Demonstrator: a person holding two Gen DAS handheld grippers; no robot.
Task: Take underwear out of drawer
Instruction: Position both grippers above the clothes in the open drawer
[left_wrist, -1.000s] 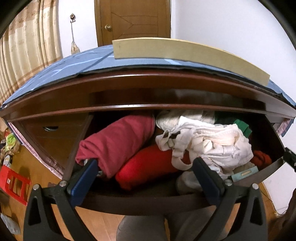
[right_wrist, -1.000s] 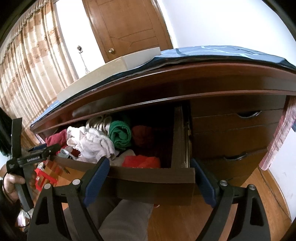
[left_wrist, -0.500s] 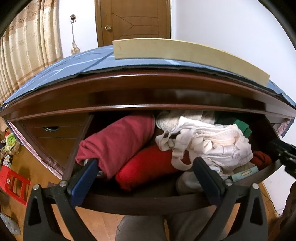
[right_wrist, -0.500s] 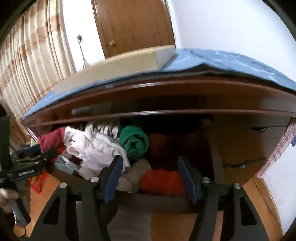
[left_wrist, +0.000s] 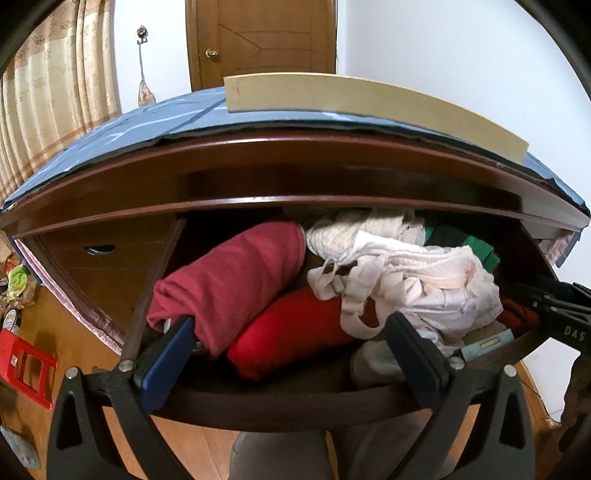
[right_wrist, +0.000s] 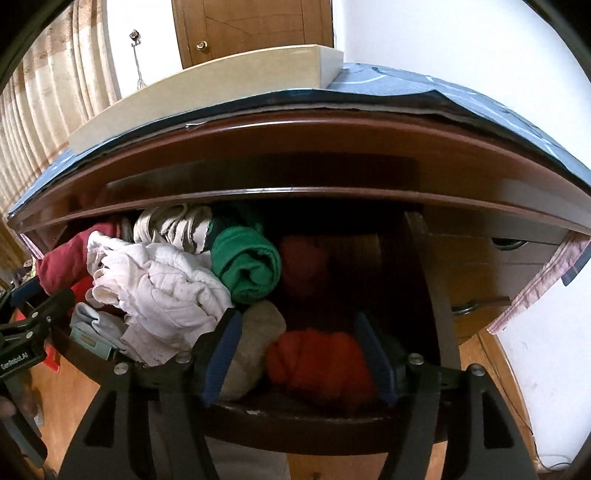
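The dark wooden drawer (left_wrist: 280, 402) stands pulled out, full of clothes. In the left wrist view a maroon roll (left_wrist: 229, 284), a red roll (left_wrist: 291, 328) and a heap of white underwear (left_wrist: 413, 277) lie in it. My left gripper (left_wrist: 288, 354) is open and empty just over the front edge. In the right wrist view I see the white underwear (right_wrist: 162, 291), a green roll (right_wrist: 247, 262), a grey piece (right_wrist: 251, 343) and an orange-red piece (right_wrist: 317, 362). My right gripper (right_wrist: 299, 354) is open, its fingers either side of the orange-red piece, over the drawer front (right_wrist: 295, 417).
The dresser top (left_wrist: 147, 122) carries a blue cloth and a long beige box (left_wrist: 351, 96). Closed drawers with handles (right_wrist: 469, 306) sit to the right. A red crate (left_wrist: 22, 365) stands on the wooden floor at left. A small teal box (left_wrist: 484, 345) lies in the drawer.
My right gripper swung left from the drawer's right corner to face the clothes, and its jaws narrowed around the orange-red piece. The left gripper barely moved.
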